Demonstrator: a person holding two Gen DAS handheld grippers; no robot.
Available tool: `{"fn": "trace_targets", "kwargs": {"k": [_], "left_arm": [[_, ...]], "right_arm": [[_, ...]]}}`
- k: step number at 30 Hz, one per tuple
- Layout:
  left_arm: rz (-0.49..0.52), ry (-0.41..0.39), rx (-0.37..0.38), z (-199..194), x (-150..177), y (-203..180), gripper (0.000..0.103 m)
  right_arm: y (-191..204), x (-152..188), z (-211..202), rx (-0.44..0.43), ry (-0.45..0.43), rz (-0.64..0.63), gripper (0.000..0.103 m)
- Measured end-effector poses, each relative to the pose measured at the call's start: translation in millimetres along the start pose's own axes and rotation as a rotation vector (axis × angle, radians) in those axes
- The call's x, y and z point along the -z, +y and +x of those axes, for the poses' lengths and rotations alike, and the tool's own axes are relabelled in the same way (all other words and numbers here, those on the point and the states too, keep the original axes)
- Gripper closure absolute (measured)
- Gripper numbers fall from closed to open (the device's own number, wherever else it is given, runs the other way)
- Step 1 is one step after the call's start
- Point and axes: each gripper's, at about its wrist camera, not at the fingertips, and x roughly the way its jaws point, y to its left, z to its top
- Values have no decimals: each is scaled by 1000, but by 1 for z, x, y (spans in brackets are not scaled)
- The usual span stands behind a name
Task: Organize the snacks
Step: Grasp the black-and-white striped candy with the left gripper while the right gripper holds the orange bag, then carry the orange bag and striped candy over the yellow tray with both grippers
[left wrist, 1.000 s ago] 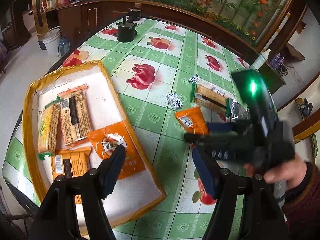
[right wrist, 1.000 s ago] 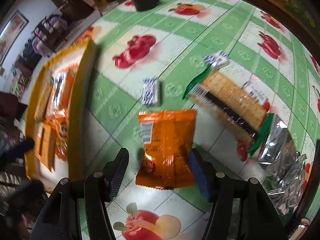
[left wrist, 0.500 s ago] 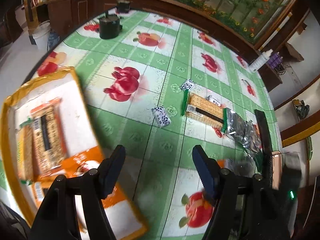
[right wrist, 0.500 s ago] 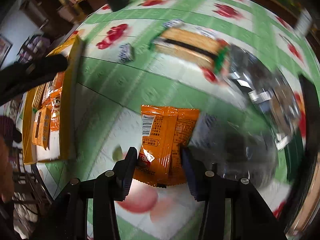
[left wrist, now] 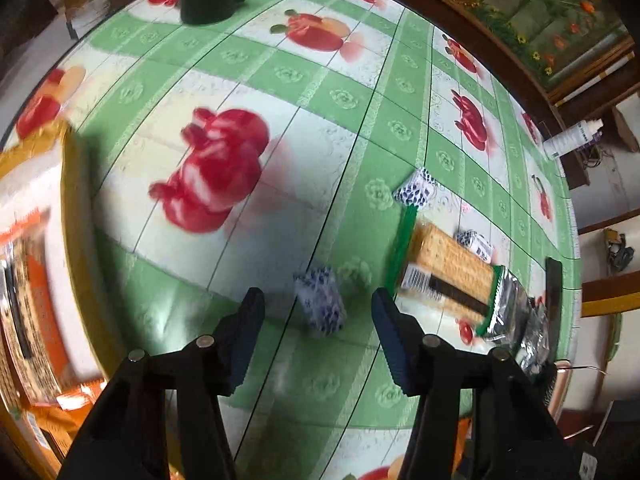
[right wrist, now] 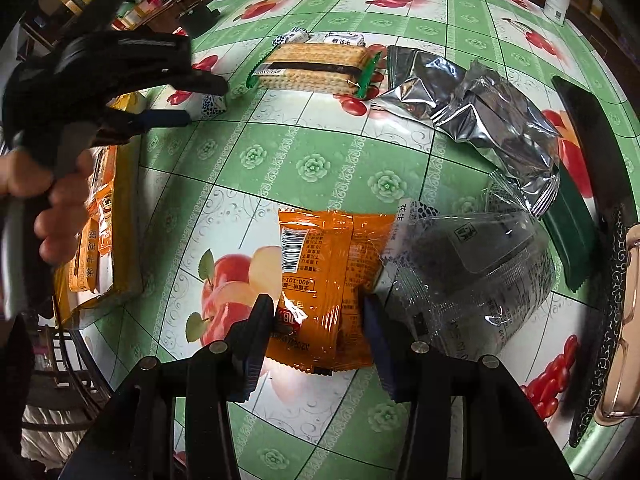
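- Since a second ago, the left gripper (left wrist: 318, 312) has swung away from the yellow tray (left wrist: 74, 240) at the table's left edge and come down over a small blue-and-white candy (left wrist: 320, 306) lying on the green fruit-print tablecloth (left wrist: 280, 80).
- Its jaws are closing, with the candy between them but neither pad touching it yet.
- Meanwhile the right gripper (right wrist: 318, 320) has clamped onto the near end of an orange snack packet (right wrist: 326, 276), which a second ago lay loose between open fingers.
- That packet hangs nearer the table's front edge, its far side just beside a clear-wrapped dark snack (right wrist: 472, 276).
- Risk: the candy looks small and lies at an angle to the jaws, so it may twist or skid out as they meet.
- Risk: the orange packet is pinched only by its end and could slip on the way to the tray.
- A cracker pack (left wrist: 444, 272) lies just beyond the candy; a careless sweep could knock it.
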Motion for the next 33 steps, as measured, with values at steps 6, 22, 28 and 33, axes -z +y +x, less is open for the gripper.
{"fn": "trace_targets", "kwargs": {"k": [6, 22, 28, 33], "left_arm": [[64, -31, -73, 2, 6, -6, 84], [168, -74, -19, -33, 102, 2, 85], [144, -124, 15, -66, 112, 12, 85], [136, -175, 20, -94, 117, 19, 85]], "right_arm": [[-3, 1, -2, -7, 0, 6, 53], [3, -18, 4, -44, -17, 36, 54], [19, -23, 4, -73, -23, 14, 54], [38, -27, -2, -90, -40, -24, 54]]}}
